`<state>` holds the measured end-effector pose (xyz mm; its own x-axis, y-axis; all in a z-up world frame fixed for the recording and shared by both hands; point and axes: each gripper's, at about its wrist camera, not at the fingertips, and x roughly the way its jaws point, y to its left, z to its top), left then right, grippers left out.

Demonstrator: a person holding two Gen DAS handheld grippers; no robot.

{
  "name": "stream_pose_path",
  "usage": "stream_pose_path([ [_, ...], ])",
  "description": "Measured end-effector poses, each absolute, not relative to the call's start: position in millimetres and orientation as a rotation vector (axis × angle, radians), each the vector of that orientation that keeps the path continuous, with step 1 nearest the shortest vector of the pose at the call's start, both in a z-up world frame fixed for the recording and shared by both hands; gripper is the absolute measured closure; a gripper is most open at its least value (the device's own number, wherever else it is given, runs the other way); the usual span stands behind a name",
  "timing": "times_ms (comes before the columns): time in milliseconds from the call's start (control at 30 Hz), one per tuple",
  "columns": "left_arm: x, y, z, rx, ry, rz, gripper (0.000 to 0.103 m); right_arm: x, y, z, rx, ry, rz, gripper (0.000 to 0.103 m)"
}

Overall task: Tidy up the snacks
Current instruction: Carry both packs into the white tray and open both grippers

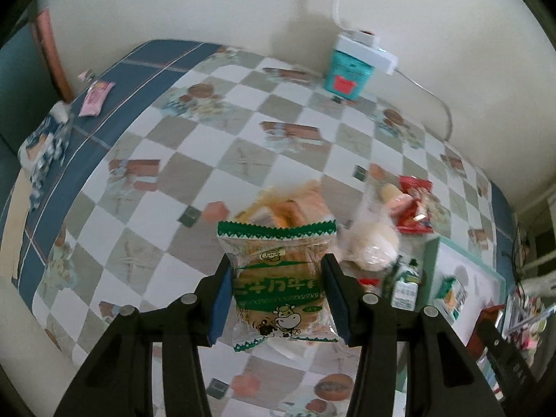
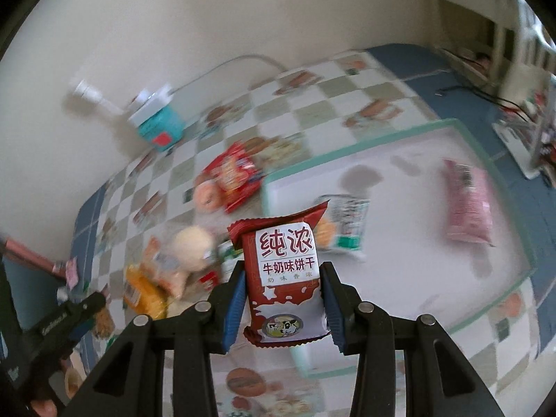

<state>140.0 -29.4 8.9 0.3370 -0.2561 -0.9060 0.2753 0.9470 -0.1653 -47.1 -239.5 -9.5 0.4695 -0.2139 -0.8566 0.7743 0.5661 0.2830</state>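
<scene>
Beyond the tray (image 2: pixel 274 177), blurred snack pile (image 2: pixel 180 260)

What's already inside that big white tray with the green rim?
The tray holds a pink packet and a white-green packet, partly hidden behind the red biscuit packet in the right gripper.

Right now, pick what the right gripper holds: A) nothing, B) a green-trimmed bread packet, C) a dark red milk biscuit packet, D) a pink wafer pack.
C: the right gripper is shut on the dark red milk biscuit packet, pads pressing both its sides.
</scene>
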Motion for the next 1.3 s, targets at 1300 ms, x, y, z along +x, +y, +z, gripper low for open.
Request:
stream_pose_path([
  [1300,-23.2,-229.6,-47.1,0.503,1.228,-0.762,0.052,-139.4,-329.8,-69.2,0.931,0.982,-0.858,0.059],
])
